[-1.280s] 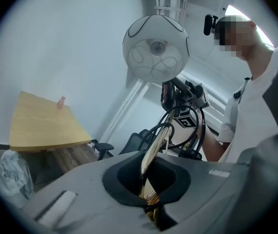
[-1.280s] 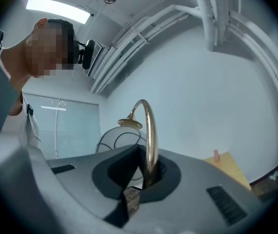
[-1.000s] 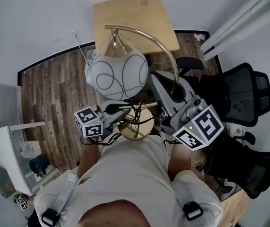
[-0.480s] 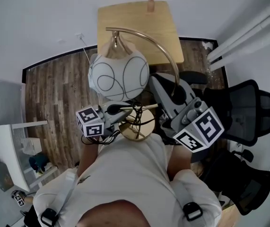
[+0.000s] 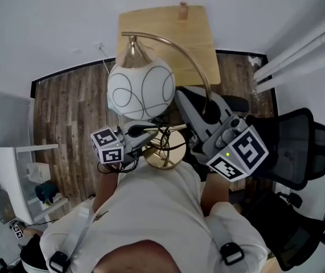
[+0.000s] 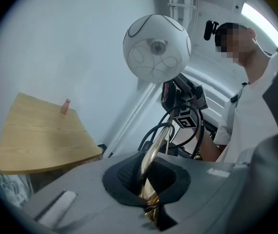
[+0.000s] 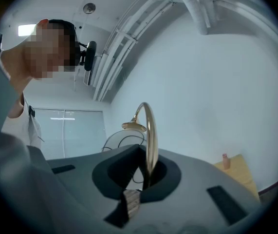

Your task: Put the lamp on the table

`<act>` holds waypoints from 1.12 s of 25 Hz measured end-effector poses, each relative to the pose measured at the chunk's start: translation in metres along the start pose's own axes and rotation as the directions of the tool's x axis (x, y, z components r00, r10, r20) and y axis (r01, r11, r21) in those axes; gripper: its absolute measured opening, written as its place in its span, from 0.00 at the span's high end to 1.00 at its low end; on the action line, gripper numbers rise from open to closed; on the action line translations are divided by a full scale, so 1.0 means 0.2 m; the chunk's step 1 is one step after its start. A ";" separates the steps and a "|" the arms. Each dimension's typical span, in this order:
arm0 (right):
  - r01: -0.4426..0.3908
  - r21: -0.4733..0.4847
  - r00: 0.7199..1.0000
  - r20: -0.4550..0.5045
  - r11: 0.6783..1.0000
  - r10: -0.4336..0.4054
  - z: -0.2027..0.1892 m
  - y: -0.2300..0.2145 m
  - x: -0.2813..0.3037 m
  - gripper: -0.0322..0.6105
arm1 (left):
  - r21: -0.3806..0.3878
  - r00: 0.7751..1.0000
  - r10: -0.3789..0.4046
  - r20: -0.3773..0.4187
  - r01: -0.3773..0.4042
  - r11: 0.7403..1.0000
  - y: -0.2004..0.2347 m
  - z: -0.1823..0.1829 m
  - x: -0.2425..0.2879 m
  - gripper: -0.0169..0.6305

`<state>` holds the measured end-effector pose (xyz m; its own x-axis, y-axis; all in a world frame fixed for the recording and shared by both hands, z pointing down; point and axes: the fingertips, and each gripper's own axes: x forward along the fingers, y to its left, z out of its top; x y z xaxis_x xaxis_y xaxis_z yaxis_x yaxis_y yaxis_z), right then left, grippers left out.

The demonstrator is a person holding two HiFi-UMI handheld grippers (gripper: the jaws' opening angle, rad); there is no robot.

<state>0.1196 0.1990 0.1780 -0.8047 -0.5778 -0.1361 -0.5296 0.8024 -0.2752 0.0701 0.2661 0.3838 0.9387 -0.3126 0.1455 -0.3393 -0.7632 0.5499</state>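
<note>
The lamp is held off the floor: its white globe shade (image 5: pixel 140 91) with black line pattern hangs from a gold arched stem (image 5: pixel 199 67) above its round gold base (image 5: pixel 163 155). My left gripper (image 5: pixel 155 132) is shut on the stem low down, near the base, with the gold rod (image 6: pixel 151 177) pinched between its pads. Higher up, my right gripper (image 5: pixel 206 111) is shut on the arched stem (image 7: pixel 151 140). The wooden table (image 5: pixel 151 30) stands ahead against the white wall, with a small pink bottle (image 5: pixel 183 9) at its far edge.
Black office chairs (image 5: pixel 290 147) stand close on the right. White pipes (image 5: pixel 299 38) run along the wall at upper right. A white shelf unit (image 5: pixel 14 181) is at the left. The lamp's black cable (image 5: pixel 172 145) loops around the base, above the dark wood floor (image 5: pixel 71 112).
Both grips on the lamp are unchanged. The table and the chairs have slid a little to the right in the head view; the lamp hangs the same way.
</note>
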 end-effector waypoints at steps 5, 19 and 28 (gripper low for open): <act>0.002 0.006 1.000 0.001 1.000 -0.002 0.02 -0.11 0.04 0.95 | -0.006 1.000 -0.002 -0.009 0.002 1.000 0.08 0.05 0.06 0.97; 0.012 -0.021 1.000 0.011 1.000 -0.012 0.03 -0.16 0.07 0.95 | 0.021 1.000 -0.015 -0.018 0.016 1.000 0.15 0.11 0.09 0.97; 0.015 0.000 1.000 -0.006 1.000 -0.015 0.01 -0.46 0.39 0.95 | 0.007 0.999 -0.026 -0.031 0.026 1.000 0.52 0.29 0.12 0.97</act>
<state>0.1052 0.0794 0.1910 -0.7984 -0.5888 -0.1264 -0.5415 0.7938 -0.2769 0.0532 0.1471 0.3957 0.9487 -0.2750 0.1562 -0.3149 -0.7754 0.5474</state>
